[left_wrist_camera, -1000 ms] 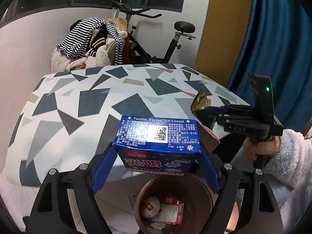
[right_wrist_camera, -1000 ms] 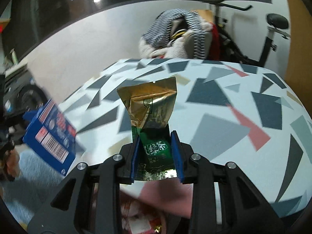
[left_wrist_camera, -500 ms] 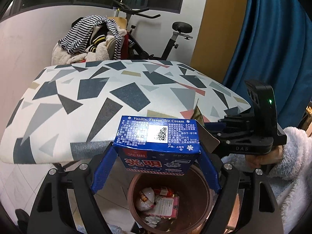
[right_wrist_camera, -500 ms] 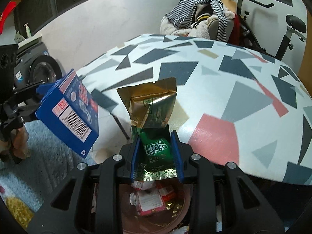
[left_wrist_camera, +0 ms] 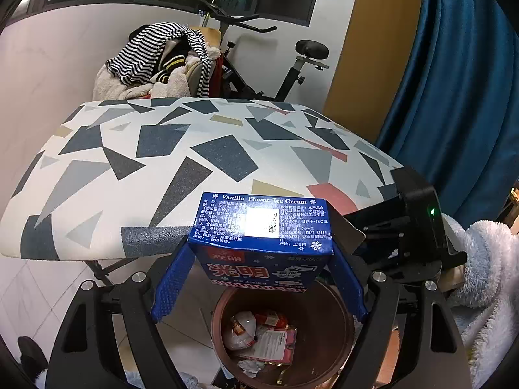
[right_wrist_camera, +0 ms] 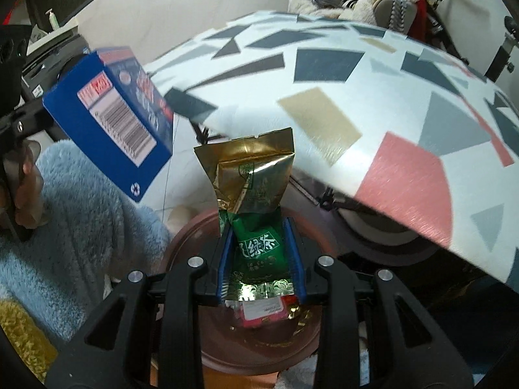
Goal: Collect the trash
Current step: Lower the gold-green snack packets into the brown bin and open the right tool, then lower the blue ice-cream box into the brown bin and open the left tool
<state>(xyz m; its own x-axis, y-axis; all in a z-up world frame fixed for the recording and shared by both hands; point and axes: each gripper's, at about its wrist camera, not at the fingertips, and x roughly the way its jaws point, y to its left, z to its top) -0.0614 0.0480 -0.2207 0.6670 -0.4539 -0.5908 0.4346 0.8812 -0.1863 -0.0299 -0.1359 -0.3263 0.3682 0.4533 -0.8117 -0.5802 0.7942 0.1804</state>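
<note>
Our left gripper (left_wrist_camera: 259,278) is clamped on a blue vanilla ice cream box (left_wrist_camera: 264,227), its blue pads pressing both ends, and we hold it above the brown trash bin (left_wrist_camera: 327,321) beside the patterned table (left_wrist_camera: 162,162). Our right gripper (right_wrist_camera: 259,259) is closed around a green and gold tea packet (right_wrist_camera: 253,194), upright over the same bin (right_wrist_camera: 259,347). Wrappers (left_wrist_camera: 262,340) lie at the bin's bottom. Behind the table stands an exercise bike (left_wrist_camera: 266,64) draped with striped clothing (left_wrist_camera: 155,55).
</note>
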